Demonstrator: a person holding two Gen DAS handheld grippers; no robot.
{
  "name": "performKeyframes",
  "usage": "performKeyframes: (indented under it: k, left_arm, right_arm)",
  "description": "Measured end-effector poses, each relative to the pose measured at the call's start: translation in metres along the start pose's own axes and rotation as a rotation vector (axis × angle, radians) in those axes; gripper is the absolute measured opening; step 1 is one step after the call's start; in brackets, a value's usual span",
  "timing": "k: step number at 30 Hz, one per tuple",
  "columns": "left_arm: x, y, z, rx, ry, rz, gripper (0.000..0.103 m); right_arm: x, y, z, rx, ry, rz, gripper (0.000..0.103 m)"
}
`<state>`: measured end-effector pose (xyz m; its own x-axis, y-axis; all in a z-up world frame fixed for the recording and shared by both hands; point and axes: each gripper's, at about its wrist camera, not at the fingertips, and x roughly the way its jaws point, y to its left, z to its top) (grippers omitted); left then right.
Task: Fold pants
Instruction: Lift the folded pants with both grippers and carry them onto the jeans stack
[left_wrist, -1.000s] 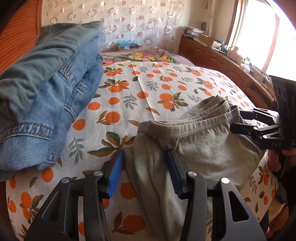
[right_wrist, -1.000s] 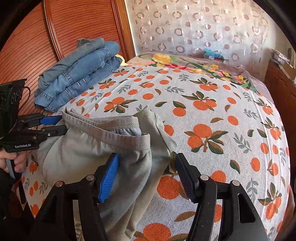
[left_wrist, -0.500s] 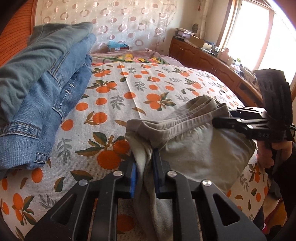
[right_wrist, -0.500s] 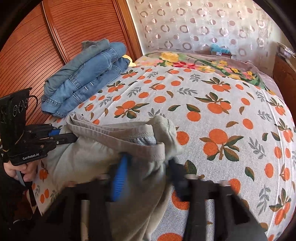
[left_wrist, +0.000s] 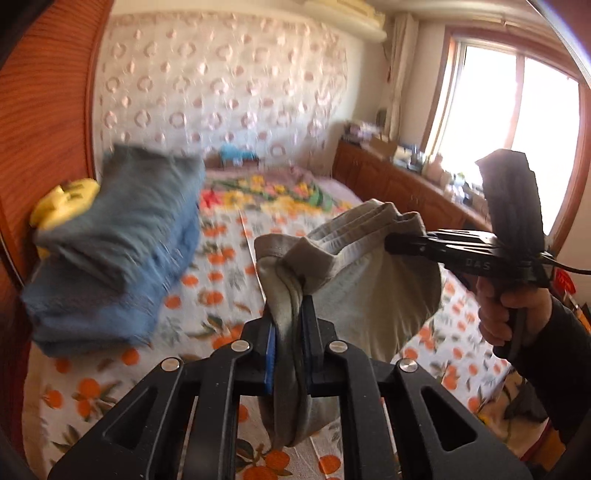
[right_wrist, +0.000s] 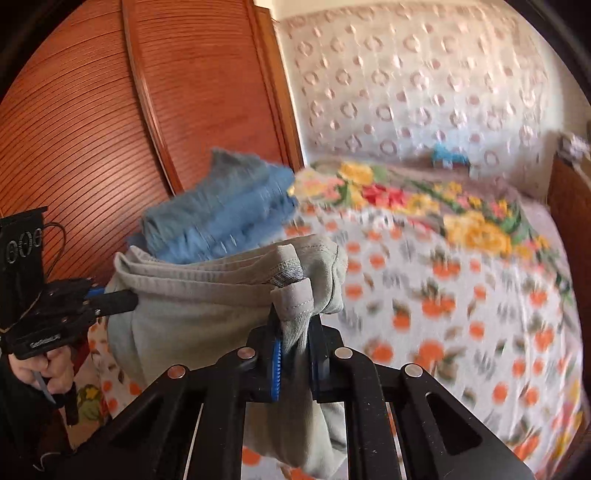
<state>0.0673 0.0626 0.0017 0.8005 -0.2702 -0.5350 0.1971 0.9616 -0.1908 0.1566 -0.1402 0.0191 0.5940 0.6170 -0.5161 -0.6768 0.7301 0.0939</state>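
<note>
The grey-green pants (left_wrist: 373, 295) hang by the waistband between both grippers, lifted off the orange-print bed (left_wrist: 221, 291). In the left wrist view my left gripper (left_wrist: 290, 317) is shut on a bunched corner of the waistband, and cloth drapes down between its blue pads. My right gripper (left_wrist: 391, 243) pinches the other end at the right. In the right wrist view the right gripper (right_wrist: 295, 328) has its jaws closing on the pants (right_wrist: 192, 306), with the pads pressing the fabric. The left gripper (right_wrist: 125, 299) holds the far end at the left.
A pile of folded blue jeans (left_wrist: 122, 251) lies on the bed's left side by the wooden wardrobe (right_wrist: 110, 110), with something yellow (left_wrist: 62, 199) behind it. A low wooden cabinet (left_wrist: 388, 184) with clutter runs under the window on the right. A flowered blanket (right_wrist: 461, 206) lies at the far end.
Both grippers went from open around the waistband to shut on it. Both then rose, lifting the pants off the bed, and the views tilted up.
</note>
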Motion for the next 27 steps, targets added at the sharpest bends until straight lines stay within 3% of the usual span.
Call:
performKeyframes:
  k: [7,14,23,27]
  left_arm:
    - [-0.029,0.02,0.031,0.001,-0.125,0.083,0.012]
    - [-0.033,0.058,0.048,-0.051,-0.171,0.158,0.012]
    - [-0.016,0.09,0.055,-0.133,-0.17,0.206,0.012]
    - [-0.008,0.105,0.052,-0.152,-0.145,0.228,0.012]
  right_arm:
    - [0.012,0.032,0.073,-0.127,-0.045,0.011,0.011]
    - [0.052,0.066,0.131,-0.245,-0.059,0.026,0.011]
    - [0.123,0.092,0.194,-0.359,-0.002,0.01,0.011]
    - [0.162,0.103,0.207,-0.401,0.049,0.011,0.011]
